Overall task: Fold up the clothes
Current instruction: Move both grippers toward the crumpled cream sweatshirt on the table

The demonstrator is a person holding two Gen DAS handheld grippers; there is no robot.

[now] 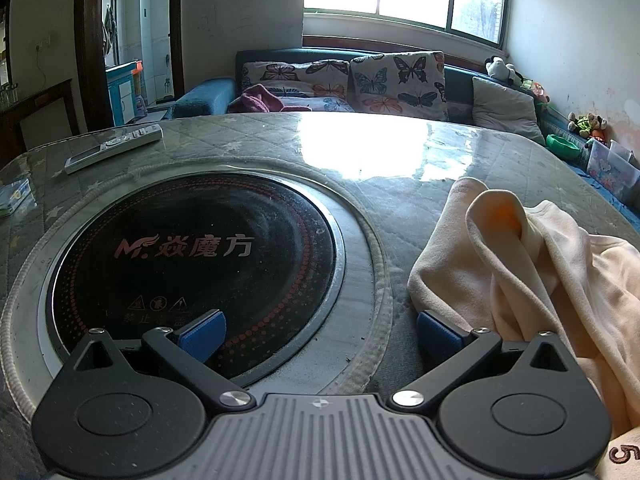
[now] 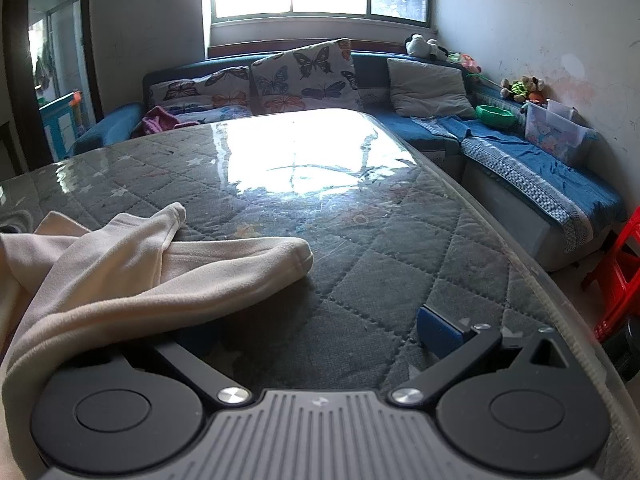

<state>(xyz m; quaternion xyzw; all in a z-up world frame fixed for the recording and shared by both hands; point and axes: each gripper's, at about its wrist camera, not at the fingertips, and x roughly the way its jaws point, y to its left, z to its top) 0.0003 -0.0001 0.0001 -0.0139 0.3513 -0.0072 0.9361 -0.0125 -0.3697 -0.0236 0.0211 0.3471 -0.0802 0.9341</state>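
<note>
A cream fleece garment lies crumpled on the quilted grey table cover, at the right of the left wrist view. In the right wrist view the same garment fills the left side, a sleeve end reaching toward the middle. My left gripper is open above the edge of the built-in cooktop, and its right pad sits right at the garment's edge. My right gripper is open over bare table cover. Cloth drapes over its left finger and hides that pad. The right pad is free.
A round black induction cooktop is set into the table. A remote control and a small packet lie at the far left. A sofa with butterfly cushions runs behind the table. A red plastic stool stands at the right.
</note>
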